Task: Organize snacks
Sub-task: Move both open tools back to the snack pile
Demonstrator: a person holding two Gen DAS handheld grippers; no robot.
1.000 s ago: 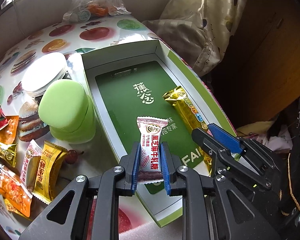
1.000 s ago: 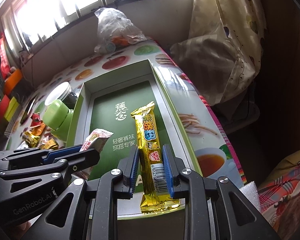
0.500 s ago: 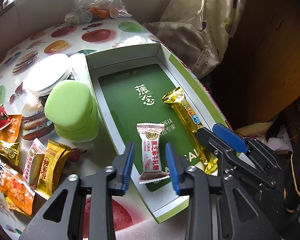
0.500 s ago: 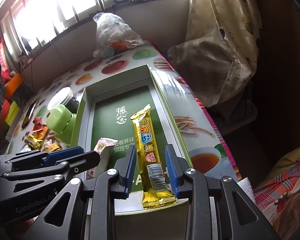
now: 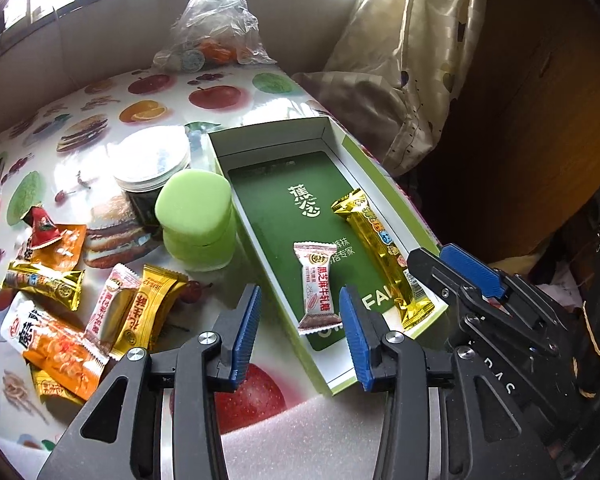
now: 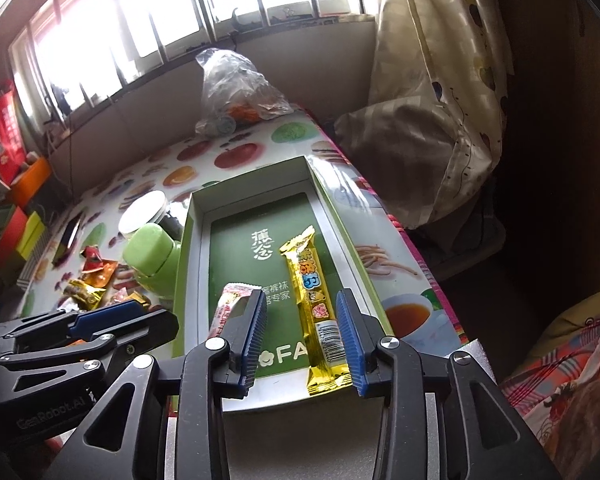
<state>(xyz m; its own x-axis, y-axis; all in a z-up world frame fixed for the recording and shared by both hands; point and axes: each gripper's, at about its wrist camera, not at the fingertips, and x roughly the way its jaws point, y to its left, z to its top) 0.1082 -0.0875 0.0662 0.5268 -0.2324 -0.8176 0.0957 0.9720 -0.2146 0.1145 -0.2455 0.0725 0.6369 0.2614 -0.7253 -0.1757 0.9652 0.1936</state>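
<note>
Gold bar [image 6: 315, 305] and candy [image 5: 315, 287] dropped in box [image 5: 380, 168]; both grippers just opened (empty). Next: wrapper pile [image 5: 80, 300] at 9 o'clock.

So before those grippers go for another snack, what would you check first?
1. Left gripper let go of the pink candy: ok, jaws have just been opening, pads clear of it.
2. Right gripper let go of the gold bar: ok, jaws have just been opening, wrapper free between them.
3. Both snacks lie flat in the green box: ok.
4. Room left in the box: ok, far half bare.
5. Loose snacks left on the table: not ok, several remain beside the green container.
6. Grippers clear of each other: cannot tell.
</note>
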